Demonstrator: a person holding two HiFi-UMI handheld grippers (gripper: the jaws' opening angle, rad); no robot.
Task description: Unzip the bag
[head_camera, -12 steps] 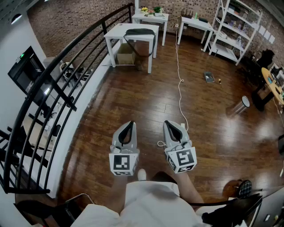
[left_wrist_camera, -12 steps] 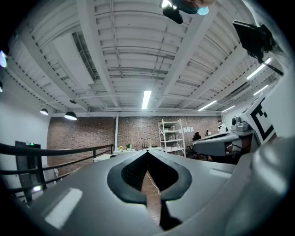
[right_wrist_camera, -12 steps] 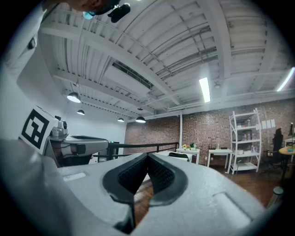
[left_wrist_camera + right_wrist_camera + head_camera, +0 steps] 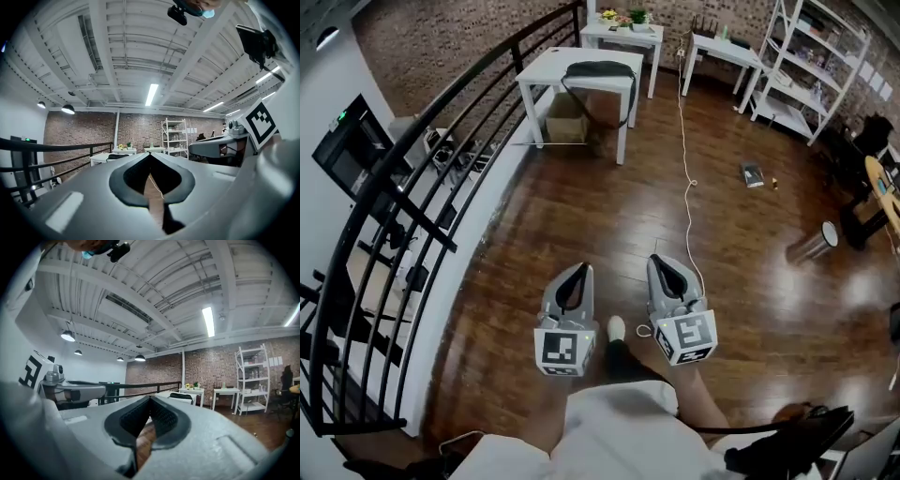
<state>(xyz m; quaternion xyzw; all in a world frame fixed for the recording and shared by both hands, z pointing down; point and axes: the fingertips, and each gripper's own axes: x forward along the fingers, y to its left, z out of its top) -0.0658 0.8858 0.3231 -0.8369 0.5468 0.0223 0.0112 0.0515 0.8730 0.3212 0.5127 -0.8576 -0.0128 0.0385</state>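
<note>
A dark bag [image 4: 596,69] with a hanging strap lies on a white table [image 4: 546,71] at the far end of the room, well away from both grippers. It also shows small in the left gripper view [image 4: 118,156] and the right gripper view [image 4: 180,396]. My left gripper [image 4: 578,269] and right gripper [image 4: 661,261] are held side by side close to the person's body, above the wooden floor, pointing toward the table. Both have their jaws shut with nothing between them, as the left gripper [image 4: 150,154] and right gripper [image 4: 150,398] views confirm.
A black railing [image 4: 422,187] runs along the left. A white cable [image 4: 686,187] trails across the floor. A cardboard box [image 4: 567,127] sits under the table. White shelving [image 4: 806,66] stands at the back right, a metal can [image 4: 814,246] at the right. The person's shoe [image 4: 616,328] shows between the grippers.
The person has stepped forward: the shoe has moved ahead between the grippers and the room has shifted slightly in view. Both grippers stay shut, side by side.
</note>
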